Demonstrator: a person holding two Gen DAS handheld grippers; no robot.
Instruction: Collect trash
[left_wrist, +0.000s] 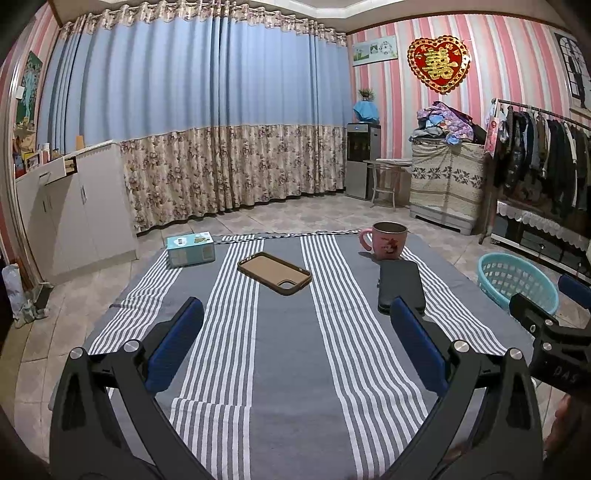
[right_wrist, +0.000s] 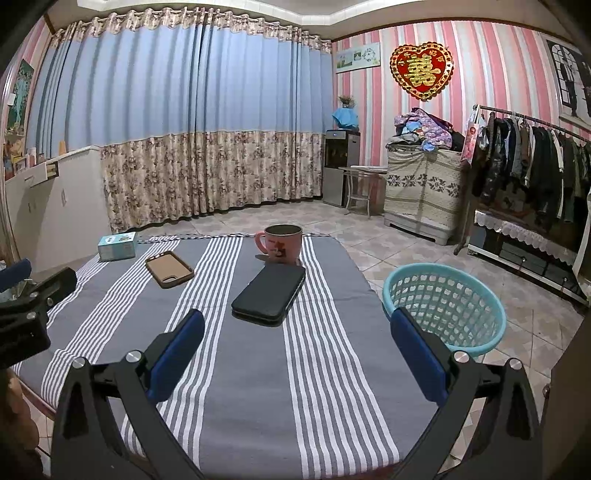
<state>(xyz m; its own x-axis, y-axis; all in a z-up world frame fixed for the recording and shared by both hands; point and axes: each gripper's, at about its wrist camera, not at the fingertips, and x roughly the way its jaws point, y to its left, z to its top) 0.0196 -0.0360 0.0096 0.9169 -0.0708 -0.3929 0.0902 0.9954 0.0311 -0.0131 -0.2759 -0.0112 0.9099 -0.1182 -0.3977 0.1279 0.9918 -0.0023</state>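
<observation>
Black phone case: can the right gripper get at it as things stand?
Probably yes. The right gripper is open and empty, and the black phone case lies flat just ahead on bare striped cloth; the pink mug stands behind it.

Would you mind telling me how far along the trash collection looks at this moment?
Nothing looks collected yet: the visible part of the teal basket shows no trash. Nothing is in hand; the left gripper and right gripper are both open and empty. On the striped cloth sit a small box, brown phone case, black phone and pink mug; none is obvious trash.
</observation>
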